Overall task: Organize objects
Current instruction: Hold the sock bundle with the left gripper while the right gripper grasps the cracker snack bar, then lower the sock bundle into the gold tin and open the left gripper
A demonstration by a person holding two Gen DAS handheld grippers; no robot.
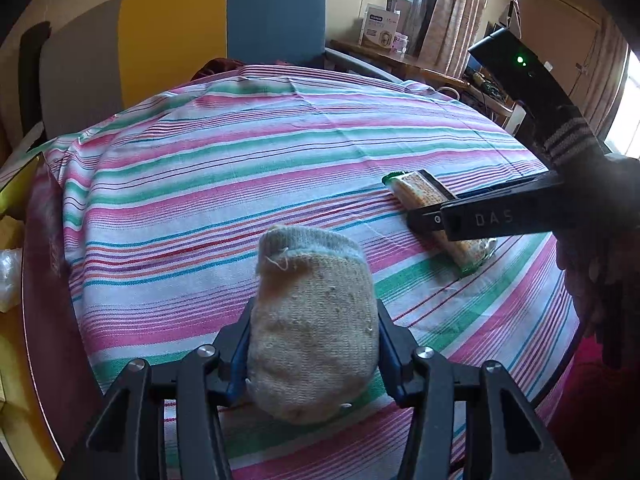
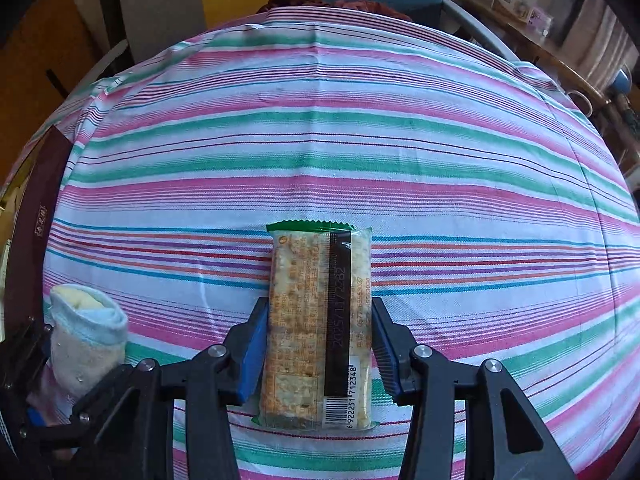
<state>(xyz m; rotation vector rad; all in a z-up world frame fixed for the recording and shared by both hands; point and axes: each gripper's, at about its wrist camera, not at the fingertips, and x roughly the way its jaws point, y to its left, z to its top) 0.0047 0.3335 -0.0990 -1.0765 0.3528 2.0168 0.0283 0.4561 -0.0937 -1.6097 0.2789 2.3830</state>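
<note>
2 grippers over the striped tablecloth (image 2: 320, 148): left gripper (image 1: 314, 344) clamped on a rolled sock (image 1: 312, 320) near the table's front-left edge; right gripper (image 2: 318, 344) has its blue pads pressed to the sides of a cracker packet (image 2: 316, 328) lying flat further right. Chairs (image 1: 224, 28) behind the far edge; curtained window (image 1: 448, 12) beyond.
</note>
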